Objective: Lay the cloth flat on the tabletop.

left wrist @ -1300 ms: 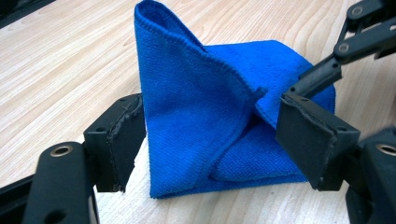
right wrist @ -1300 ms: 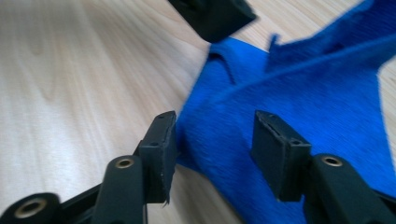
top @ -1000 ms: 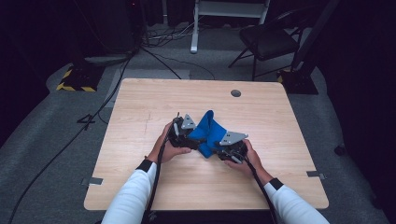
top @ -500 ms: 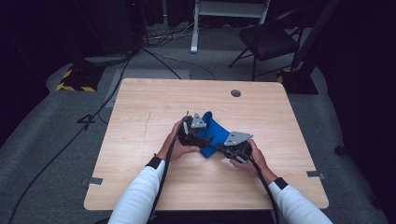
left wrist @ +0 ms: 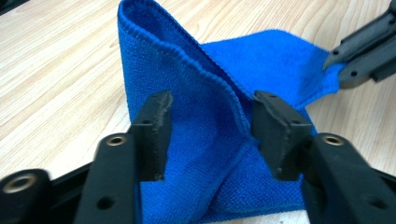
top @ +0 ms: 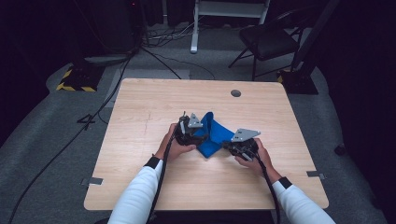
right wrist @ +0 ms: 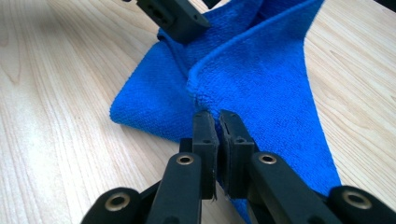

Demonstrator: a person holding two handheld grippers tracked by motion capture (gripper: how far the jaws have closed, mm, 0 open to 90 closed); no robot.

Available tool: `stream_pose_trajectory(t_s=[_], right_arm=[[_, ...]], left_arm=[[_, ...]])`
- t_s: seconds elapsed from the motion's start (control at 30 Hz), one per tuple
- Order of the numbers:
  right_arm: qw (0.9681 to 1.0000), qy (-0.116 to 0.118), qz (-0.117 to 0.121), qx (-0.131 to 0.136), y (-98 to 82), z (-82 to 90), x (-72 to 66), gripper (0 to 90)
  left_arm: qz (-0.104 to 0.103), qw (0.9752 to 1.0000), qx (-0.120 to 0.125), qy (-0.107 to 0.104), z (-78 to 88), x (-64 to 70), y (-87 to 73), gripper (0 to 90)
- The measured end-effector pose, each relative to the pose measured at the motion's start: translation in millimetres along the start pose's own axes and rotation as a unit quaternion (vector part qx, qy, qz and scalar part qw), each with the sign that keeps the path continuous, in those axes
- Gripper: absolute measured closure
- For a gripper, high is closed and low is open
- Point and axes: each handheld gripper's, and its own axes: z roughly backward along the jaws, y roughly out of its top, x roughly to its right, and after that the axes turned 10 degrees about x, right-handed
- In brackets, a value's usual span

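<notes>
A blue cloth (top: 214,135) lies bunched and partly folded on the wooden table (top: 140,116). My left gripper (top: 201,136) is at its left side. In the left gripper view the jaws (left wrist: 212,121) straddle a raised fold of the cloth (left wrist: 280,60); they have just been closing and still stand apart, not pinching it. My right gripper (top: 226,145) is at the cloth's right corner. The right gripper view shows it (right wrist: 218,116) shut on the hemmed edge of the cloth (right wrist: 261,74), with one left jaw (right wrist: 173,16) beyond. The right gripper (left wrist: 364,51) appears far right in the left gripper view.
A round cable hole (top: 236,93) sits near the table's far edge. Beyond the table are a black chair (top: 268,42), floor cables (top: 154,56) and a yellow-black striped strip (top: 74,86). Bare wood surrounds the cloth on all sides.
Both hands have drifted a little to the right. The left gripper has moved in over the cloth's fold, and the right gripper's jaws have shut on its edge.
</notes>
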Motion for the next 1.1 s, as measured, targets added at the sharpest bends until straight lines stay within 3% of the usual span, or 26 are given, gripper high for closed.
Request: stream_pose_trajectory(t_s=[0.17,0.3,0.37,0.77,1.1], right_arm=[[1.0,0.001,-0.001,0.003,0.0,1.7,0.7,86.7],[1.0,-0.004,-0.001,0.006,0.3,3.5,2.1,87.5],[1.0,-0.004,-0.001,0.007,0.7,5.0,3.5,87.7],[0.9984,-0.027,-0.015,0.046,8.8,29.5,23.6,87.9],[0.9927,-0.066,-0.038,0.094,16.1,60.1,46.0,88.3]], left_arm=[[-0.012,0.9997,-0.015,-0.014,-4.9,2.8,-2.7,69.2],[-0.036,0.9982,-0.046,-0.011,-7.2,4.1,-5.1,81.4],[-0.03,0.9985,-0.041,-0.017,-5.0,1.8,-6.5,87.5],[-0.041,0.9985,-0.027,0.022,20.6,-9.2,-3.6,88.8],[-0.041,0.9979,0.008,0.05,49.2,-17.9,2.8,88.7]])
